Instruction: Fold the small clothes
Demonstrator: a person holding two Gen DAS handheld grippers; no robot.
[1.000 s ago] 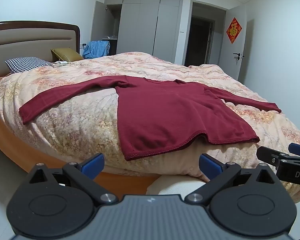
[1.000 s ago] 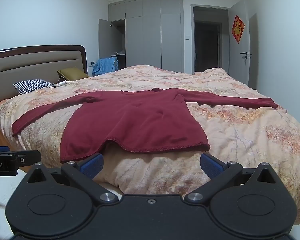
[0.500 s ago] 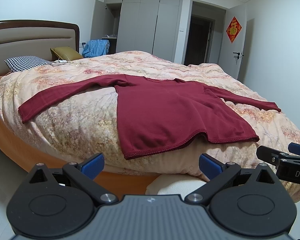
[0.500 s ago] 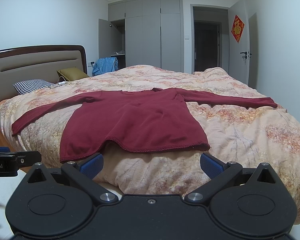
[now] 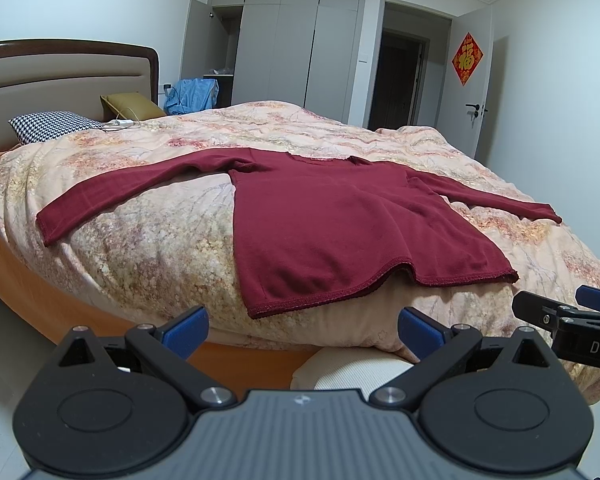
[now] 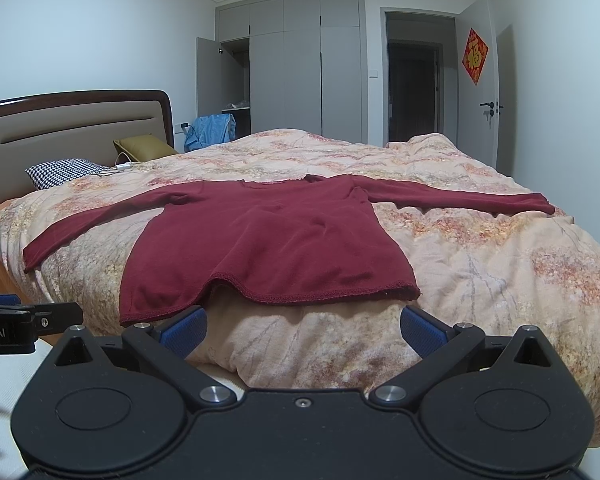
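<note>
A dark red long-sleeved top [image 5: 332,224] lies flat on the bed, face down or up I cannot tell, sleeves spread to both sides, hem toward me; it also shows in the right wrist view [image 6: 268,248]. My left gripper [image 5: 302,330] is open and empty, just short of the bed edge below the hem's left corner. My right gripper [image 6: 304,330] is open and empty, near the bed edge below the hem. Each gripper shows at the side of the other's view, the right one [image 5: 568,320] and the left one [image 6: 24,322].
The bed has a floral peach quilt [image 5: 148,232] and a brown headboard [image 6: 72,128] at the left. A houndstooth pillow [image 5: 48,126], an olive cushion [image 5: 130,106] and a white charger lie near the headboard. A white cushion [image 5: 352,372] sits below the bed edge. Wardrobe and door stand behind.
Both grippers have crept slightly closer to the bed; the top looks a little larger. Nothing was grasped or moved.
</note>
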